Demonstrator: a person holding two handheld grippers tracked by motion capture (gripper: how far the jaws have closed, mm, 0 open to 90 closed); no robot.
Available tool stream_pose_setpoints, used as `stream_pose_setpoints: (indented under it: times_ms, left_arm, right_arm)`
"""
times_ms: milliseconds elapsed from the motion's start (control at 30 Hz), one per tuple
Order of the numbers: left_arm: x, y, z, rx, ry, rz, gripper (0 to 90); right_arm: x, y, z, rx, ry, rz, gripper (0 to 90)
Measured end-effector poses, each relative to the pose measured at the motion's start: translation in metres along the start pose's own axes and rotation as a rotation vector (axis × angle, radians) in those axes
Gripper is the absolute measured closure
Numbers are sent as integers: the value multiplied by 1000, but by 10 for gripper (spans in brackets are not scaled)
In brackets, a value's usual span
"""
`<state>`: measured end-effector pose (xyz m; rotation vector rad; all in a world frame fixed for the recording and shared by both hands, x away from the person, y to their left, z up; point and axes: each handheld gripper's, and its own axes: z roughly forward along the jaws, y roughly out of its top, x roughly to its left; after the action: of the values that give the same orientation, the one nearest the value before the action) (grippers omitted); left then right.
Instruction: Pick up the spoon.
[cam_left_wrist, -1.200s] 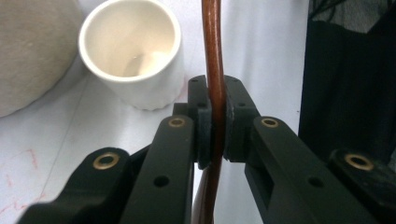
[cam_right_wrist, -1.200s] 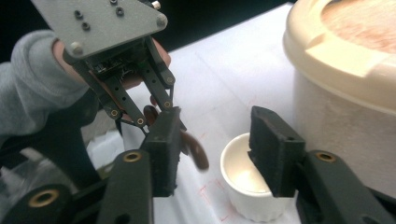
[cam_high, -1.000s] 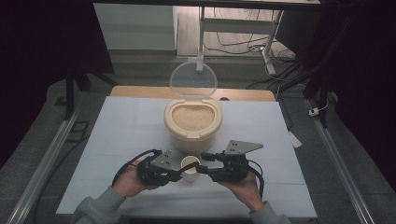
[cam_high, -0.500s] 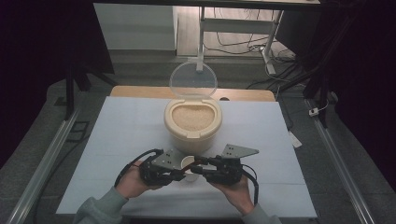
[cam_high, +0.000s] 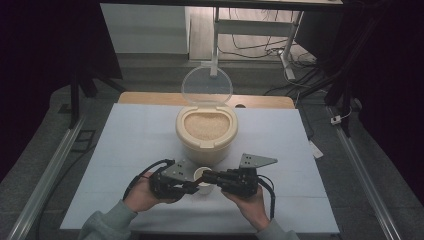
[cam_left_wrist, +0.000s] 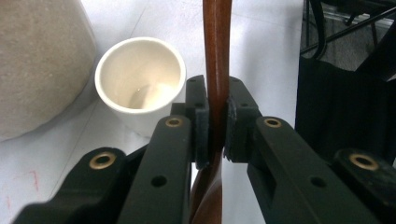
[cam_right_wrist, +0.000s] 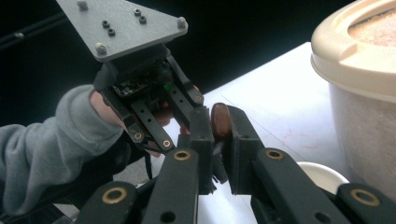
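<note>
So the change: a second ago the right gripper was held with its fingers spread wide next to the left gripper, and its jaws have just been closing, so now the slim dark-brown wooden handle, probably a spoon's or scoop's, is pinched from both sides. In the right gripper view its rounded glossy end can be seen clamped between the black fingers, and in the left gripper view the same stick is squeezed between the left pads, standing up through the frame. That's judged to be a hand-over, or a two-handed regrip before scooping, nothing more can be told. The handle is held just above the near-middle of the pale blue tabletop, right over the small white glazed ceramic cup, which sits close against the near side of the round cream plastic rice container. The cup looks smooth and thick-walled, cylindrical, empty apart from a faint smear at the bottom. The container is filled with beige grain, matte and grainy on top, and its clear round lid is flipped up toward the far edge. The bowl end of the utensil can't be made out. The wood looks polished, slightly curved, narrow.
</note>
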<state>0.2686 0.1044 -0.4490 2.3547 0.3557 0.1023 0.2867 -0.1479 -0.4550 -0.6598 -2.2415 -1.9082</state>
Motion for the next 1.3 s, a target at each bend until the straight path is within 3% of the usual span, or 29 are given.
stream_pose_setpoints:
  times_ms: [133,167,200,300,333,367,400,633,1033,1300]
  left_arm:
    - [0,-1,-3,-31,24,-29,779]
    - [0,-2,-3,-39,34,-37,673]
    - [0,-3,-4,-50,44,-48,673]
    - [0,-9,-9,-93,88,-83,507]
    - [0,-12,-12,-110,101,-100,507]
    - [-1,-19,-18,-141,132,-137,444]
    - [-1,-19,-18,-141,132,-137,424]
    - [-4,-51,-39,-229,231,-244,335]
    - [4,-116,-48,-213,335,-402,293]
    - [9,-136,-51,-202,369,-453,278]
  right_arm:
    - [2,2,0,-18,-10,-12,834]
    - [3,3,-1,-30,-25,-23,834]
    - [3,3,-1,-30,-25,-23,834]
    - [3,9,-9,-71,-51,-31,834]
    - [3,9,-9,-71,-51,-31,834]
    - [2,12,-15,-92,-69,-33,834]
    - [2,12,-15,-92,-69,-33,834]
    - [-3,20,-36,-159,-122,-33,834]
    - [-9,32,-62,-222,-195,-33,834]
    - [-12,36,-74,-247,-226,-31,834]
